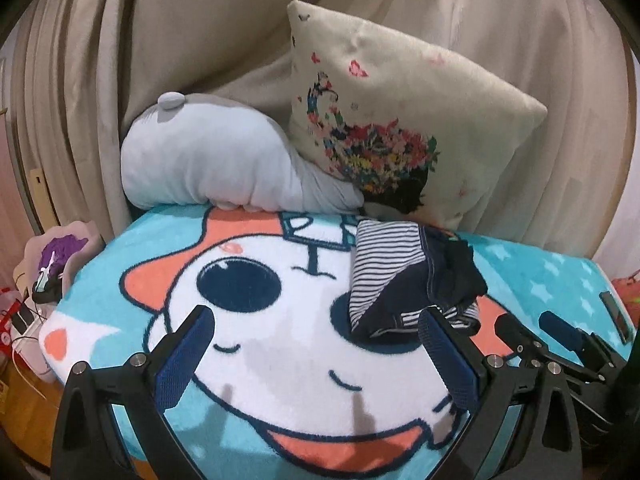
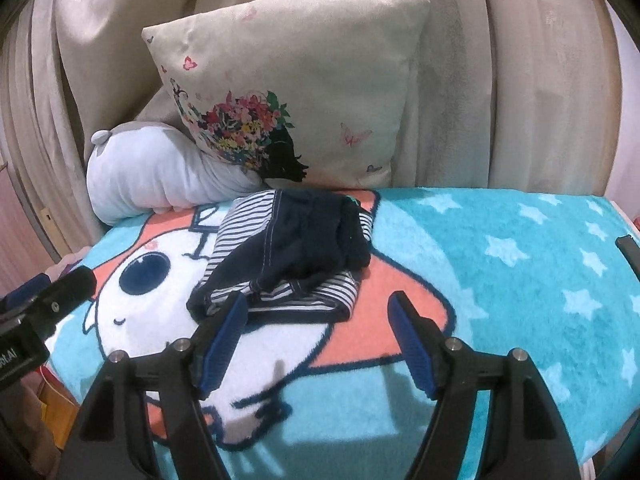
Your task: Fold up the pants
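Small dark navy pants (image 1: 416, 280) (image 2: 296, 248) with a navy-and-white striped lining lie folded in a compact bundle on a turquoise cartoon blanket (image 1: 280, 360) (image 2: 500, 280). My left gripper (image 1: 316, 316) is open wide, hovering over the blanket just in front and left of the bundle, nothing between its blue pads. My right gripper (image 2: 318, 304) is open too, just in front of the bundle's near edge and clear of it. The right gripper's fingers (image 1: 560, 328) show at the right of the left wrist view; the left gripper's finger (image 2: 68, 288) shows at the left of the right wrist view.
Behind the pants, a beige cushion (image 1: 400, 120) (image 2: 300, 92) with a flower print leans against beige curtains (image 1: 160, 60). Beside it lies a pale grey plush pillow (image 1: 216, 160) (image 2: 160, 172). Small clutter (image 1: 52, 264) sits off the blanket's left edge.
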`<action>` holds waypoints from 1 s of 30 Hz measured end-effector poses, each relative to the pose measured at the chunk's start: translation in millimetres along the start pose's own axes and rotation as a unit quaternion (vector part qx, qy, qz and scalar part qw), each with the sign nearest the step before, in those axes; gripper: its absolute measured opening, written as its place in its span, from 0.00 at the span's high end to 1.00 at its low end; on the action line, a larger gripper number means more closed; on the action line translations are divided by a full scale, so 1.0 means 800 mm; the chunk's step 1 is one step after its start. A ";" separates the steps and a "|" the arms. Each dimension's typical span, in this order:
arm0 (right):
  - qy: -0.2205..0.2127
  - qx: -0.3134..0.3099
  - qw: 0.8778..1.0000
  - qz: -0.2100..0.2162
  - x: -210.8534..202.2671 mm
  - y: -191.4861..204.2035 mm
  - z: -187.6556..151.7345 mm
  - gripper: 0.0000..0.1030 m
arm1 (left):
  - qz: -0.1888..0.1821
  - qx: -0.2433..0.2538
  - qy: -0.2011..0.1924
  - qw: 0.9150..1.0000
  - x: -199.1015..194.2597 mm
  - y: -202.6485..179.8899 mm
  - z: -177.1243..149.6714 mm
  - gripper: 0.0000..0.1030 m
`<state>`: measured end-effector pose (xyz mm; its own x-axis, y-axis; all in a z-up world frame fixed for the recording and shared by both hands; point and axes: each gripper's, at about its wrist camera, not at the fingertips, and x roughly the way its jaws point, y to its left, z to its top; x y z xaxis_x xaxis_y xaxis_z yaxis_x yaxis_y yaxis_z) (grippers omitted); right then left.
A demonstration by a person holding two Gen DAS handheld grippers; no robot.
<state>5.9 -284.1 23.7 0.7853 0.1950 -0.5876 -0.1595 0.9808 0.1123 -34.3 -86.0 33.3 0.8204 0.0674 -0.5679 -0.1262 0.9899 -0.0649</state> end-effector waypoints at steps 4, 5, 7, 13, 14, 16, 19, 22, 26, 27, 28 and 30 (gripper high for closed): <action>0.009 -0.001 1.000 0.000 0.008 0.001 -0.002 0.30 | 0.003 0.002 0.015 1.000 0.013 -0.002 0.000 0.00; 0.010 -0.002 1.000 -0.002 0.010 0.002 -0.002 0.30 | 0.002 0.003 0.021 1.000 0.018 -0.002 0.000 0.00; 0.011 -0.007 1.000 -0.005 0.014 0.002 -0.003 0.30 | 0.001 0.005 0.029 1.000 0.025 -0.004 -0.001 0.00; 0.011 -0.013 1.000 -0.009 0.025 0.004 -0.004 0.29 | 0.005 0.010 0.049 0.999 0.047 -0.008 -0.004 0.00; 0.013 -0.014 1.000 -0.008 0.027 0.005 -0.004 0.29 | 0.006 0.010 0.051 0.999 0.050 -0.008 -0.005 0.00; 0.015 -0.017 1.000 -0.008 0.030 0.006 -0.004 0.29 | 0.007 0.011 0.055 0.998 0.053 -0.009 -0.006 0.00; 0.020 -0.022 1.000 -0.009 0.035 0.008 -0.006 0.29 | 0.003 0.011 0.065 0.998 0.060 -0.009 -0.007 0.00; 0.025 -0.025 0.999 -0.009 0.038 0.010 -0.008 0.29 | 0.000 0.008 0.073 0.997 0.065 -0.009 -0.008 0.00; 0.027 -0.026 0.999 -0.009 0.040 0.010 -0.009 0.29 | -0.001 0.009 0.077 0.997 0.068 -0.010 -0.009 0.00; 0.027 -0.026 0.999 -0.010 0.040 0.010 -0.009 0.29 | -0.001 0.009 0.078 0.997 0.068 -0.010 -0.010 0.00; 0.027 -0.026 0.999 -0.010 0.041 0.009 -0.009 0.29 | 0.000 0.009 0.079 0.997 0.068 -0.010 -0.010 0.00; 0.027 -0.026 0.999 -0.011 0.042 0.009 -0.009 0.29 | -0.001 0.009 0.080 0.997 0.069 -0.011 -0.011 0.00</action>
<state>26.5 -270.9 -1.0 0.7563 0.1716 -0.6313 -0.1741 0.9830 0.0586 7.6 -91.9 -4.5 0.7209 0.0455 -0.6916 -0.1129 0.9922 -0.0525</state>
